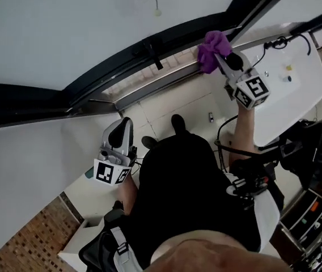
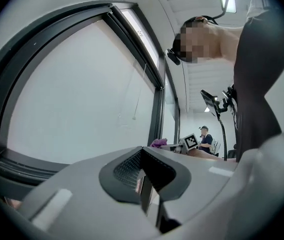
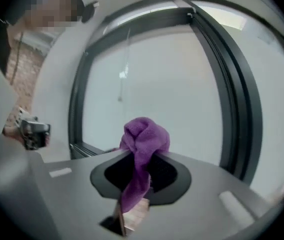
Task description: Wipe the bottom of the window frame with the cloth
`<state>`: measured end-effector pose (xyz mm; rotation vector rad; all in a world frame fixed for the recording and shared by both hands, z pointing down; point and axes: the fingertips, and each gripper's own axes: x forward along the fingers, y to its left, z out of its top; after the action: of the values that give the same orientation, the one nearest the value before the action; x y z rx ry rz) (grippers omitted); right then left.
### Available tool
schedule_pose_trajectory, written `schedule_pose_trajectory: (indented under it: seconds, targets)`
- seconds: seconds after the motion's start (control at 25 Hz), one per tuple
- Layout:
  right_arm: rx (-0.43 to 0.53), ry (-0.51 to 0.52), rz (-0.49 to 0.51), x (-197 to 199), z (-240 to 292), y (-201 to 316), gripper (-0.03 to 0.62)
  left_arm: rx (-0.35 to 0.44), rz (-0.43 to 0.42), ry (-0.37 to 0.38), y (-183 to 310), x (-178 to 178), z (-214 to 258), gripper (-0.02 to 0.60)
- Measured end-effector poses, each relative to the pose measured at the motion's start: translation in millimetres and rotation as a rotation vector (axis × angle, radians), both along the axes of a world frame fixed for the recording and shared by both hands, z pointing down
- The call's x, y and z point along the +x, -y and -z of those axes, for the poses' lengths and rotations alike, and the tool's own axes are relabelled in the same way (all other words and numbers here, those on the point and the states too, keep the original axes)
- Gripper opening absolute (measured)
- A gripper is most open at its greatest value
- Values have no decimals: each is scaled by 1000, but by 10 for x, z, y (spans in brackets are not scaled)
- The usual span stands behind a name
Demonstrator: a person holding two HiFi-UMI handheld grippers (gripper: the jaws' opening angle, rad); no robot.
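A bunched purple cloth [image 1: 213, 49] presses against the bottom rail of the dark window frame [image 1: 144, 84] near its right end. My right gripper [image 1: 221, 60] is shut on it; in the right gripper view the cloth [image 3: 143, 139] bulges out above the jaws of the right gripper [image 3: 142, 173] and a tail hangs down between them. My left gripper [image 1: 119, 142] hangs low at the left, away from the window, over a white ledge. In its own view the left gripper [image 2: 144, 183] shows its jaws together with nothing between them, and the cloth [image 2: 158, 143] is small in the distance.
A white table [image 1: 297, 89] with black cables stands at the right, beside dark equipment. A blind cord [image 1: 157, 10] hangs in front of the glass. The white ledge [image 1: 84, 191] runs under the window, with wood-pattern floor [image 1: 30, 237] at the lower left. Another person [image 2: 205, 139] sits far off.
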<state>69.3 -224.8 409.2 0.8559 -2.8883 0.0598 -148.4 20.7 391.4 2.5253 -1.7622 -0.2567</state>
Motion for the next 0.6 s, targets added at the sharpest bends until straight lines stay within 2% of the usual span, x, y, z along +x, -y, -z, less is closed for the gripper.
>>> schedule_pose_trajectory:
  seconds: [0.28, 0.36, 0.48, 0.6]
  targets:
    - [2, 248, 281, -549, 308, -1072, 71, 30, -32, 13, 21, 89, 142, -2]
    - [-6, 286, 365, -678, 380, -1319, 71, 31, -44, 10, 28, 148, 142, -2]
    - [-19, 272, 472, -862, 340, -1645, 71, 26, -68, 3, 26, 203, 136, -2]
    - [13, 196, 560, -1042, 268, -1933, 71, 29, -96, -7, 11, 218, 148, -2]
